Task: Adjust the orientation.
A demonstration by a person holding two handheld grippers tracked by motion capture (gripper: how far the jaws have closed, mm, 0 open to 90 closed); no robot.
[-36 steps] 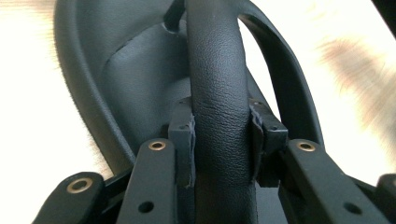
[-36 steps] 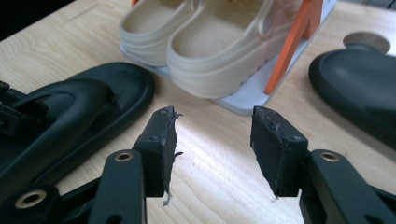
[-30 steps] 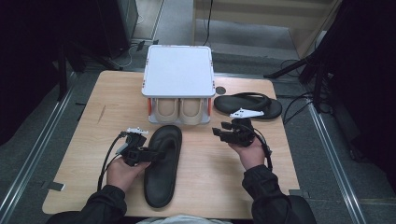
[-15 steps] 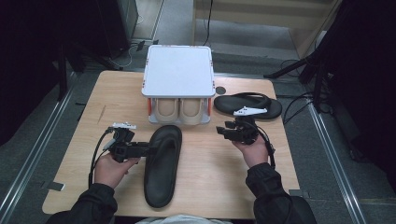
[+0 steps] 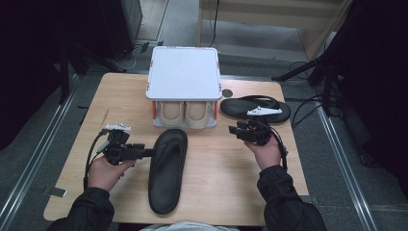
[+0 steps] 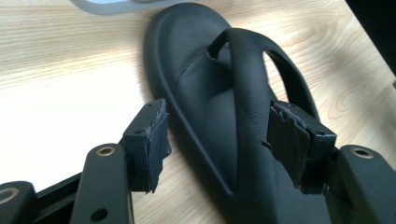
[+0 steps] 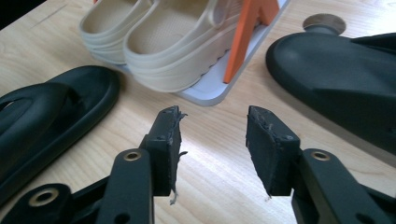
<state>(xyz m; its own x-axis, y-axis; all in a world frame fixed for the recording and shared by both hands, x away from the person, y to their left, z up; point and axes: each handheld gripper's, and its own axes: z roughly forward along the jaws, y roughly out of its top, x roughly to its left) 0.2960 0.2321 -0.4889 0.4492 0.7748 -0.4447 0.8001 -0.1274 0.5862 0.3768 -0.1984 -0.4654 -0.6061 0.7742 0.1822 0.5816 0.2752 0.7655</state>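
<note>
The left hand-held gripper is now released: its jaws have just been opening, and in the left gripper view the pads are standing apart with the near sandal between them but not pressed. A second ago this gripper was at the sandal's edge; now it is sitting a little further to the left, and the sandal is lying flat on the surface, toe pointing at the rack. I am judging that this sandal has just been set down and let go.

The right hand-held gripper is also holding nothing. Its jaws have just been closing somewhat, but in the right gripper view only bare wood is lying between the pads. It is hovering just in front of the second sandal, which is lying to the right of the rack, beside the beige clogs on the lower level.

So probably the next thing is the second sandal, to bring it next to the first one.
</note>
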